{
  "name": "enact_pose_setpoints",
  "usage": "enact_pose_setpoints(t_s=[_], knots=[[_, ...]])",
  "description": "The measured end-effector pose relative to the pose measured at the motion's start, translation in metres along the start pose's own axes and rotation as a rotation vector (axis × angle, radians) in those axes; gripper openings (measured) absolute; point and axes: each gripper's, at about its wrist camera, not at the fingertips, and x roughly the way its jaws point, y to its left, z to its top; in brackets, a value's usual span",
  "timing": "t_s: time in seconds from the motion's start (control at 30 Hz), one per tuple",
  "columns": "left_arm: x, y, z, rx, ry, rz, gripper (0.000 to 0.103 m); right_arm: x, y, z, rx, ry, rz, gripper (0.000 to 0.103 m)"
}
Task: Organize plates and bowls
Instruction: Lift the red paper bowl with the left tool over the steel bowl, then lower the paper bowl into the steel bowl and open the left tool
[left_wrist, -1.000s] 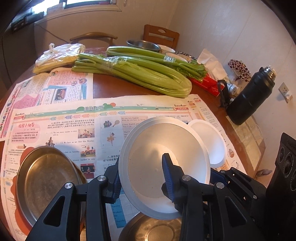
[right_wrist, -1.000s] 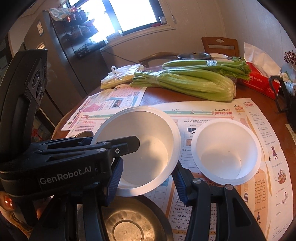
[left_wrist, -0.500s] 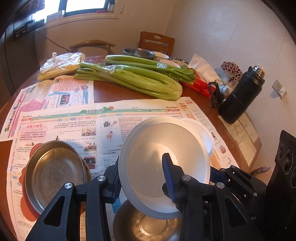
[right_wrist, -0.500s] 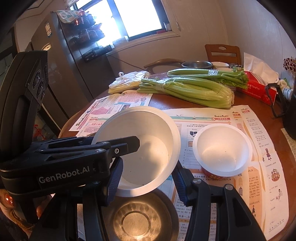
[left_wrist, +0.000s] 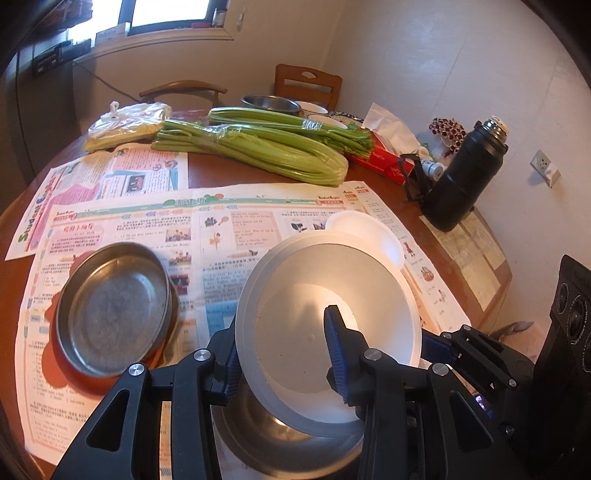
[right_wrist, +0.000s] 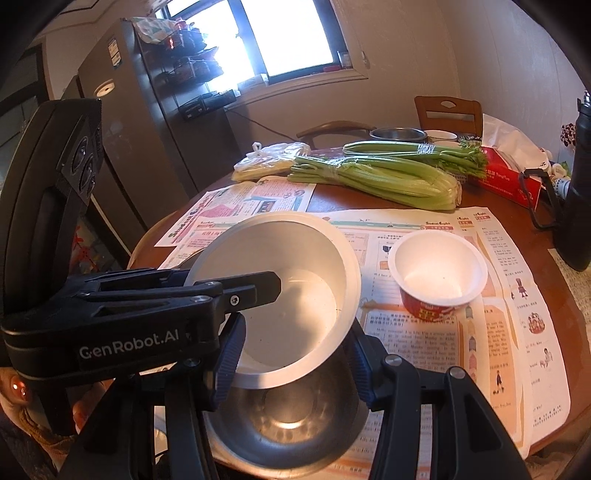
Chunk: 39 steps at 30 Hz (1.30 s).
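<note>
One steel plate (left_wrist: 114, 306), perhaps stacked, only in left-wrist view.

Daylight pours in from the window (right_wrist: 284, 37), totally blown out in the right wrist view; warm orange cast on the table (right_wrist: 517, 221); heavy fisheye bending, black vignette corners; everything's reasonably sharp, no motion blur.

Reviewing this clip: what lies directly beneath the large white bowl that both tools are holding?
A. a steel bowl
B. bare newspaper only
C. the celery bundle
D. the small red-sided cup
A: in the right wrist view the large white bowl hangs tilted over a steel bowl; the other items sit apart.
</note>
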Motion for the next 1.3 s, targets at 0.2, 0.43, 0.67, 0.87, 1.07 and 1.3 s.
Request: enact_pose_setpoints(t_s=[0.2,0.43,0.67,0.87,1.07,1.3], knots=[[-0.003,-0.001,-0.014,-0.007,0.010,-0.001,0.040,-0.007,0.005,-0.012,-0.011,0.014,0.000,0.053],[-0.004,-0.003,-0.027,-0.014,0.024,0.003,0.040,-0.015,0.010,-0.024,-0.025,0.023,-0.006,0.053],[-0.002,-0.004,-0.034,-0.022,0.037,0.004,0.040,-0.016,0.010,-0.030,-0.030,0.033,-0.001,0.053],[0.005,-0.003,-0.039,-0.030,0.059,0.004,0.040,-0.012,0.009,-0.035,-0.036,0.051,-0.003,0.053],[0.018,0.000,-0.045,-0.040,0.093,0.006,0.040,-0.002,0.005,-0.041,-0.033,0.085,-0.003,0.053],[0.029,0.004,-0.048,-0.047,0.116,0.009,0.040,0.007,0.002,-0.047,-0.032,0.111,-0.005,0.053]])
